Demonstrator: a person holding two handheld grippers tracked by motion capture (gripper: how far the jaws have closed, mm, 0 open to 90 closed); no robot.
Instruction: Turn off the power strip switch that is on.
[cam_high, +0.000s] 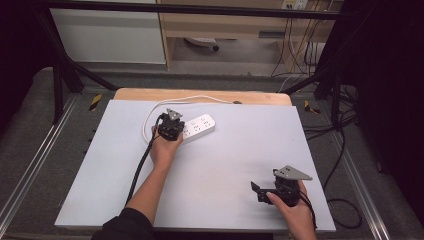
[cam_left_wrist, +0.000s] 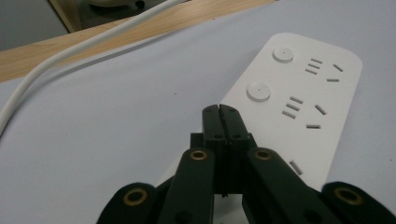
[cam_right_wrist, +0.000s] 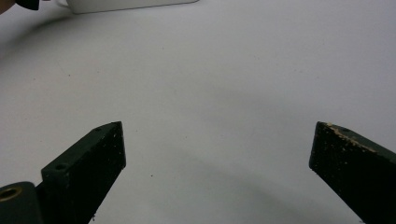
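The left gripper (cam_left_wrist: 220, 108), clenched on nothing, sits over the white power strip (cam_left_wrist: 299, 100). The right gripper (cam_right_wrist: 217, 149) hangs released above the counter (cam_high: 210, 170).

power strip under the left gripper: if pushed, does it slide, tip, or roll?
The power strip is flat and lies low on the smooth mat, so it likely slides, not tips or rolls. Its white cable loops behind and may drag or swing it. The hard casing probably stays rigid.

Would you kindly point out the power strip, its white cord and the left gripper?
power strip (cam_left_wrist: 299, 107), left gripper view, top face by the sockets.
white cord (cam_left_wrist: 88, 44), left gripper view, mid-length.
left gripper (cam_left_wrist: 221, 112), left gripper view, closed jaw tips.
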